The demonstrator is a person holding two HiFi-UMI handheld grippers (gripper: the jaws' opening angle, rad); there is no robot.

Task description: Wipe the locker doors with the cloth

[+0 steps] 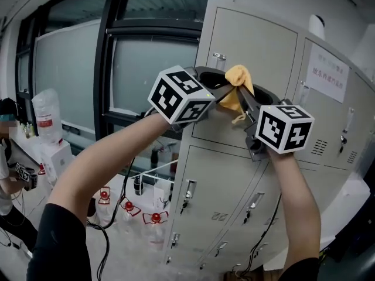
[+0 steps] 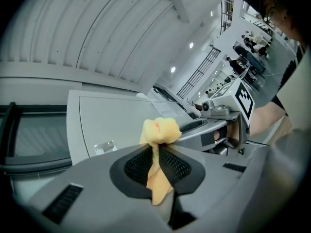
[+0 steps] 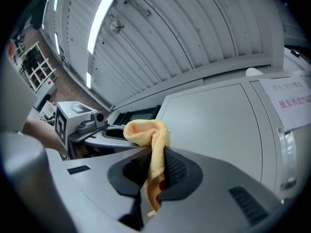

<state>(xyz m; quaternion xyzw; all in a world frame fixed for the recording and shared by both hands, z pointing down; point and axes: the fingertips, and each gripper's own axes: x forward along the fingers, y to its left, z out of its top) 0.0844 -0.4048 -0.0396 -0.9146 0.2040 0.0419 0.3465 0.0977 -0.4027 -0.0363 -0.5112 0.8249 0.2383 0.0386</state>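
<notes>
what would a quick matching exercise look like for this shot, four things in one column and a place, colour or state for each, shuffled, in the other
Things:
1. cloth
2. paper notice
3. plastic bottle
4. right gripper

Place, colour or state:
a. on an upper locker door, at the right
b. shut on the cloth
c. yellow and bunched up
d. far left, near the window

Pairs: 1-c, 2-a, 3-d, 4-b
</notes>
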